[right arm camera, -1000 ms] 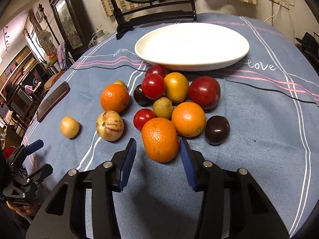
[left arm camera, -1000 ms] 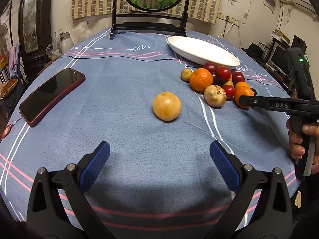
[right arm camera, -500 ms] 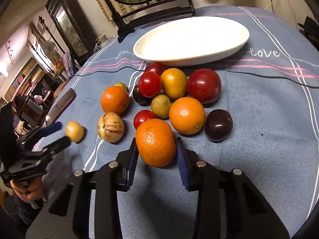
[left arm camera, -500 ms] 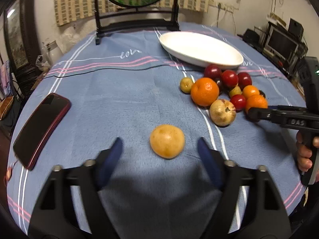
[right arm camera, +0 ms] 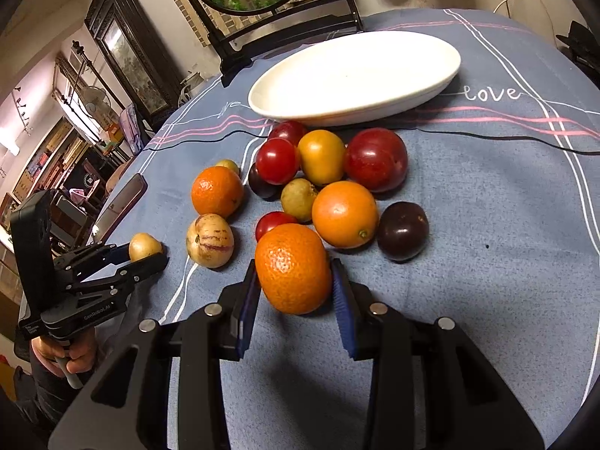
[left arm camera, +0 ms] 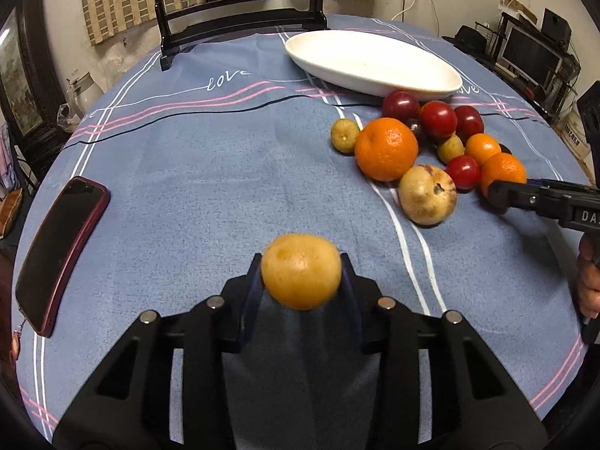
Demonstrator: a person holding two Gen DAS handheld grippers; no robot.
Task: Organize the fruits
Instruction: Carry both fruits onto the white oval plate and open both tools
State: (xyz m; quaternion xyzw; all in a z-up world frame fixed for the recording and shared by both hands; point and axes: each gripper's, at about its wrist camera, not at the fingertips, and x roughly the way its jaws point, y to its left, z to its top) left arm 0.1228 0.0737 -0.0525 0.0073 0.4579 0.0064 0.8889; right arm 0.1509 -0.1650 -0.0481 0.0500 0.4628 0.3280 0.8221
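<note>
A round yellow fruit (left arm camera: pixel 301 272) lies apart on the blue tablecloth, to the left of the fruit pile. My left gripper (left arm camera: pixel 300 262) has its jaws closing on it, and both blue pads touch its sides; the right wrist view also shows this left gripper (right arm camera: pixel 144 253) with the yellow fruit (right arm camera: pixel 144 245) at its tips. My right gripper (right arm camera: pixel 294 273) is shut on a large orange (right arm camera: pixel 292 268) at the near edge of the pile. Behind the pile stands a white oval dish (right arm camera: pixel 356 75) with nothing in it.
The pile holds oranges, red tomatoes, dark plums, small green-yellow fruits and a striped pale fruit (right arm camera: pixel 210 240). A dark phone (left arm camera: pixel 62 243) lies near the table's left edge. A black framed stand (left arm camera: pixel 240 18) rises at the back. Shelves and screens crowd the room's right side.
My left gripper moved forward to the yellow fruit and its jaws narrowed from wide open onto it. My right gripper's pads closed onto the orange and the hand stayed about where it was.
</note>
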